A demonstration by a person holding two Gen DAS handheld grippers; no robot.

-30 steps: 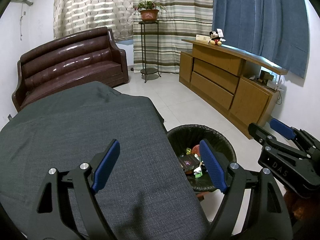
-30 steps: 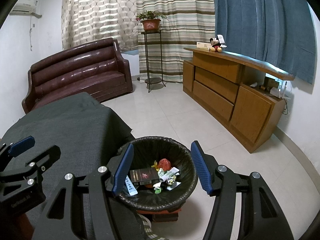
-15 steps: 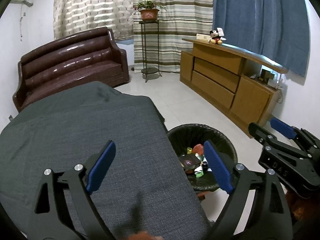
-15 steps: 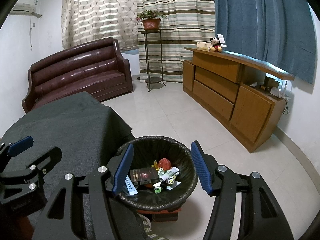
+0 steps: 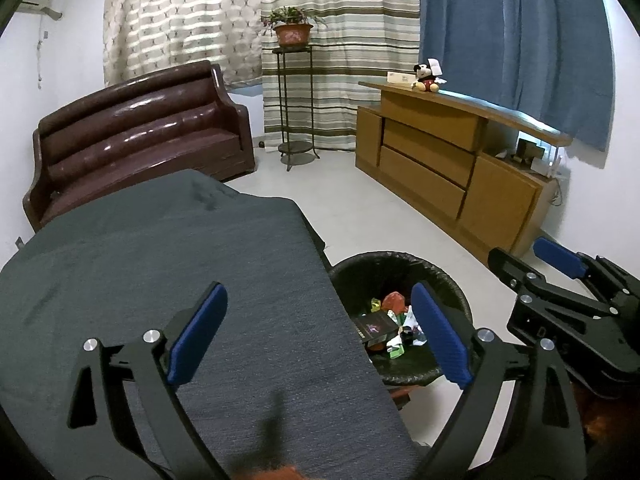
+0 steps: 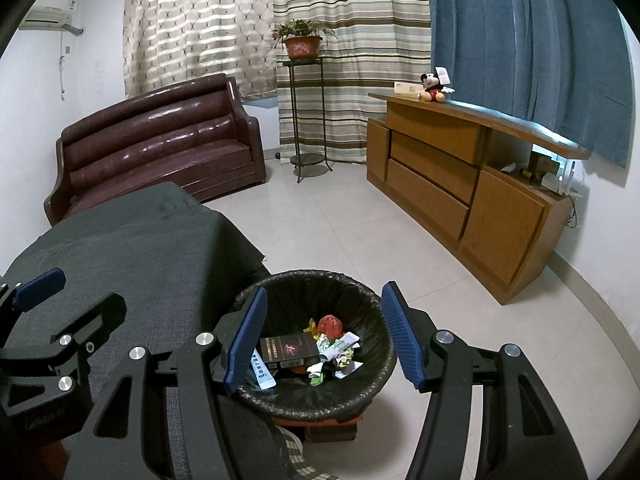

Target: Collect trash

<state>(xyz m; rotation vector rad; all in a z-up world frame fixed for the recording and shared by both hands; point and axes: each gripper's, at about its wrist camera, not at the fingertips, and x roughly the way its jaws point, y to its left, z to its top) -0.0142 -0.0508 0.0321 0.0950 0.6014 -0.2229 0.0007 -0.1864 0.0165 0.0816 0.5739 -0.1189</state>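
Observation:
A round bin with a black liner (image 6: 362, 292) (image 5: 444, 276) stands on the floor by the table's right edge. It holds trash: a dark flat box (image 6: 289, 349) (image 5: 374, 326), a red crumpled wrapper (image 6: 330, 324) (image 5: 394, 301) and several paper scraps. My right gripper (image 6: 324, 338) is open and empty, held above the bin. My left gripper (image 5: 318, 334) is open and empty above the table's right edge. The right gripper also shows at the right of the left wrist view (image 5: 568, 296).
A table under a dark grey cloth (image 5: 160, 260) (image 6: 132, 240) fills the left. Behind stand a brown leather sofa (image 5: 136, 140), a plant stand with a potted plant (image 5: 292, 32) and a wooden sideboard (image 6: 460, 184) with a soft toy (image 6: 434, 86). White tiled floor (image 6: 328, 224) lies between.
My left gripper has risen a little and tilted, so the bin shows more fully between its fingers. The right gripper has held almost still.

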